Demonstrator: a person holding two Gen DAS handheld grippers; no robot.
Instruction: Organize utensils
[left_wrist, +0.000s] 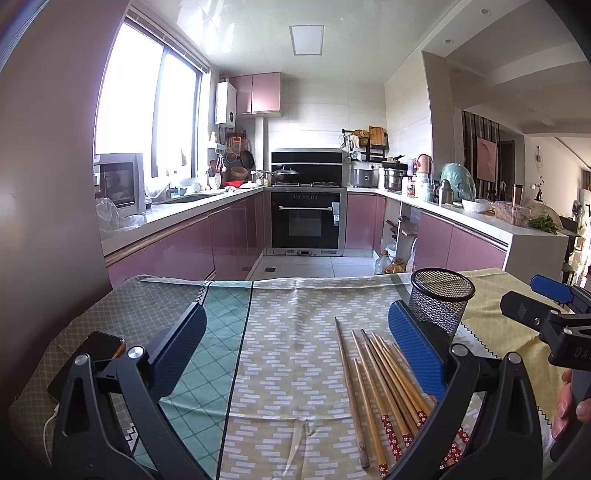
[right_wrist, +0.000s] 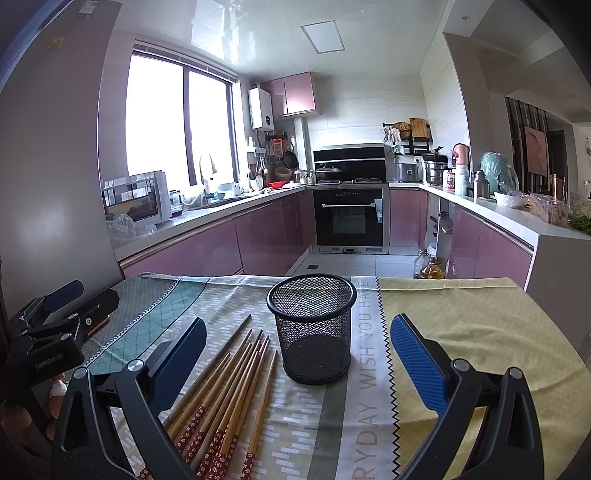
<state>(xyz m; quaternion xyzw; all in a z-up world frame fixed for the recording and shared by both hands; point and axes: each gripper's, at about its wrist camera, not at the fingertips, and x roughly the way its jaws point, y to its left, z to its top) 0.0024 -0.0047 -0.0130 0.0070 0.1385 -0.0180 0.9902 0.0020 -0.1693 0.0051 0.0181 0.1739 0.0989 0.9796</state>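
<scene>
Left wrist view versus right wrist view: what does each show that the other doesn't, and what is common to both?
Only the left wrist view shows a dark phone with a white cable at the table's left edge. Only the right wrist view shows the printed lettering on the tablecloth and the empty floor of the mesh cup. Both show the chopsticks lying loose beside the cup, both open grippers, left gripper and right gripper, and the kitchen behind.

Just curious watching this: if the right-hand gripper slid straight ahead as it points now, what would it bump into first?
Most likely the black mesh cup, standing upright between the open right gripper's fingers. The chopsticks lie off to its left.
</scene>
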